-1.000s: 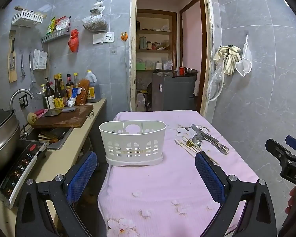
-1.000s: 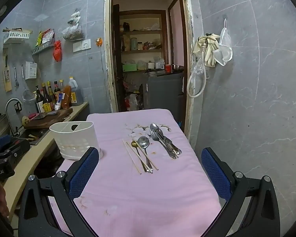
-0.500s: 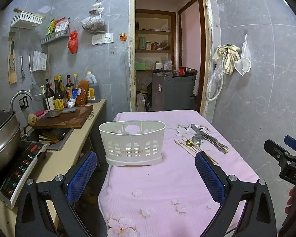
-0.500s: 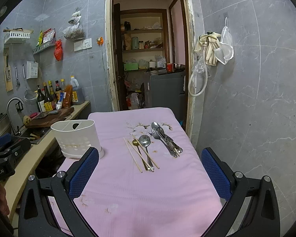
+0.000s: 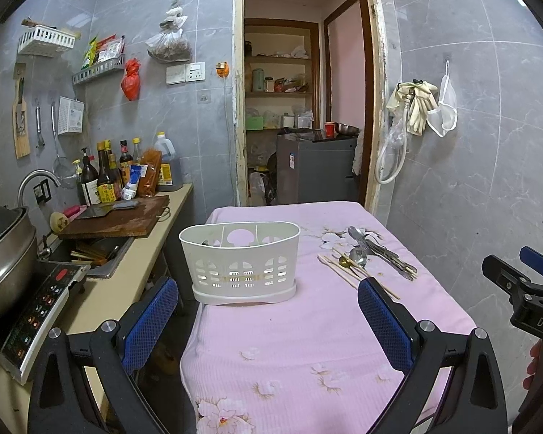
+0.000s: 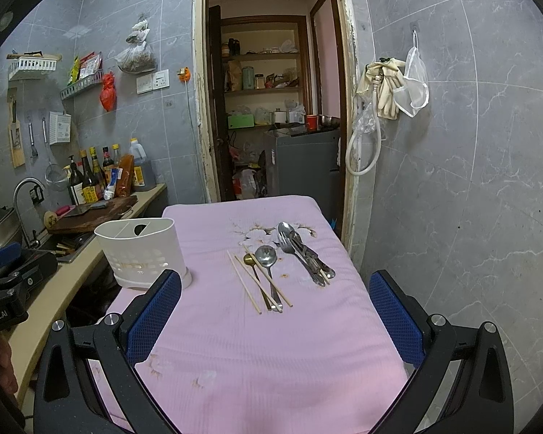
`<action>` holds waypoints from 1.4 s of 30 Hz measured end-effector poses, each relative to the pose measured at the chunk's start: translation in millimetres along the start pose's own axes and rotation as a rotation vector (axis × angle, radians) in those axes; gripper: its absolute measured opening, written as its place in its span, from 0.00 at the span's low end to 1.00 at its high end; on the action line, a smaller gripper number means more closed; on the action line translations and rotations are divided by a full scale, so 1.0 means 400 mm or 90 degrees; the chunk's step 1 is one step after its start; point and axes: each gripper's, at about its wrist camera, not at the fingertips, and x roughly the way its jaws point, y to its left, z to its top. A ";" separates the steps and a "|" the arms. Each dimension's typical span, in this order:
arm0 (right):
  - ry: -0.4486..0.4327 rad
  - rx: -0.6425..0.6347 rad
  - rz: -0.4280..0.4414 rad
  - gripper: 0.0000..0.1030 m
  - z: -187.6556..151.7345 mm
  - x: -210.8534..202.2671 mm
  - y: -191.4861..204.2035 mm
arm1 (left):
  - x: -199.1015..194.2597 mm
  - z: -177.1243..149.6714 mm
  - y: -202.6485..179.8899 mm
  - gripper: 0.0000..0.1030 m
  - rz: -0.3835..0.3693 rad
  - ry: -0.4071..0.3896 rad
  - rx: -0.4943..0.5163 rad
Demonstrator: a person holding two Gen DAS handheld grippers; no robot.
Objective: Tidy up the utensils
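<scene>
A white slotted utensil caddy stands on the left part of the pink cloth table. To its right lie wooden chopsticks, a gold spoon, a steel ladle spoon and a bundle of steel spoons and forks. My left gripper hovers open above the table's near end, short of the caddy. My right gripper is open too, back from the chopsticks. Neither holds anything.
A counter on the left carries a cutting board, bottles, a sink and an induction cooker with a pot. A doorway opens behind the table. A grey tiled wall runs close on the right.
Both views have crept slightly closer to the table; the grippers stay open and nothing on the cloth has moved.
</scene>
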 end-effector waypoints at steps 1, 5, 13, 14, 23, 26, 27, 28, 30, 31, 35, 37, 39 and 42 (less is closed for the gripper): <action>0.000 0.000 0.000 0.99 -0.001 -0.001 0.001 | 0.000 0.000 0.001 0.97 -0.001 0.000 0.000; -0.001 0.000 0.003 0.99 -0.005 -0.005 0.003 | 0.000 0.000 -0.002 0.97 0.001 0.000 0.001; 0.003 -0.001 0.011 0.99 -0.014 -0.008 0.003 | 0.000 0.000 -0.003 0.97 0.001 -0.002 0.004; 0.002 0.000 0.011 0.99 -0.013 -0.009 0.003 | -0.009 0.006 -0.009 0.97 0.001 -0.002 0.004; 0.002 -0.001 0.010 0.99 -0.012 -0.008 0.002 | -0.045 0.013 -0.033 0.97 0.000 -0.004 0.009; 0.002 -0.001 0.011 0.99 -0.012 -0.007 0.002 | -0.045 0.014 -0.034 0.97 0.000 -0.004 0.009; 0.002 -0.001 0.011 0.99 -0.012 -0.007 0.002 | -0.047 0.014 -0.035 0.97 0.000 -0.003 0.009; 0.002 -0.001 0.011 0.99 -0.012 -0.007 0.003 | -0.048 0.015 -0.035 0.97 0.001 -0.004 0.009; 0.003 -0.002 0.012 0.99 -0.012 -0.005 0.002 | -0.047 0.014 -0.035 0.97 0.001 -0.005 0.009; 0.003 -0.002 0.013 0.99 -0.012 -0.005 0.002 | -0.048 0.015 -0.036 0.97 0.001 -0.004 0.009; 0.003 -0.003 0.011 0.99 -0.013 -0.004 0.003 | -0.045 0.013 -0.035 0.97 0.002 -0.004 0.010; 0.002 -0.004 0.011 0.99 -0.012 -0.005 0.005 | -0.044 0.012 -0.034 0.97 0.001 -0.005 0.010; 0.001 -0.006 0.011 0.99 -0.010 -0.004 0.008 | -0.045 0.016 -0.034 0.97 0.000 -0.007 0.010; 0.001 -0.006 0.012 0.99 -0.008 -0.004 0.007 | -0.047 0.018 -0.035 0.97 0.000 -0.007 0.009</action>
